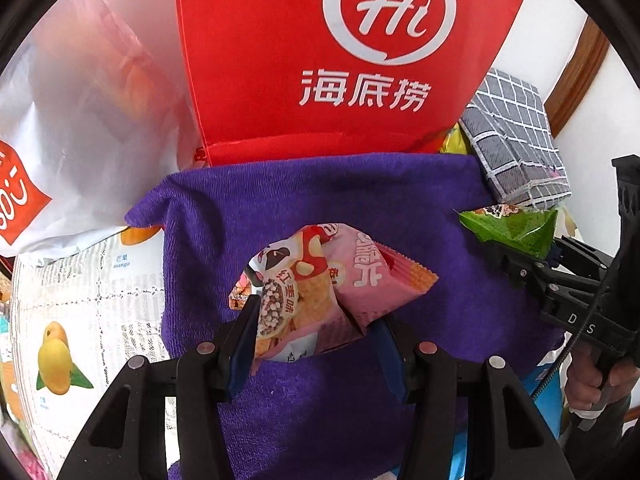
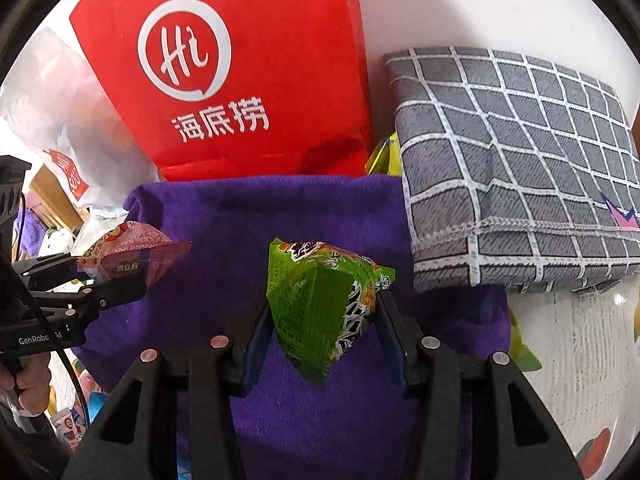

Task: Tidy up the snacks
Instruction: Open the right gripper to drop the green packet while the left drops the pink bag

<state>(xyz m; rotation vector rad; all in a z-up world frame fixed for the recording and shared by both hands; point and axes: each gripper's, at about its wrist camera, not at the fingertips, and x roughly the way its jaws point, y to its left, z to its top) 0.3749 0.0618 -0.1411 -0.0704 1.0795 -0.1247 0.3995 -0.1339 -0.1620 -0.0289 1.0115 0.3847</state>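
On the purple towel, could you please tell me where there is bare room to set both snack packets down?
The purple towel is bare between the pink snack packet and the green snack packet, and up to its far edge below the red bag. It is crowded beyond: the white plastic bag at the left corner, the grey checked cloth along the right edge.

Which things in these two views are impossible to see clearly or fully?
- Left wrist view: the contents of the white plastic bag, blurred behind its film.
- Right wrist view: a yellow packet, mostly hidden between the red bag and the grey checked cloth.
- Both views: the surface under the purple towel.
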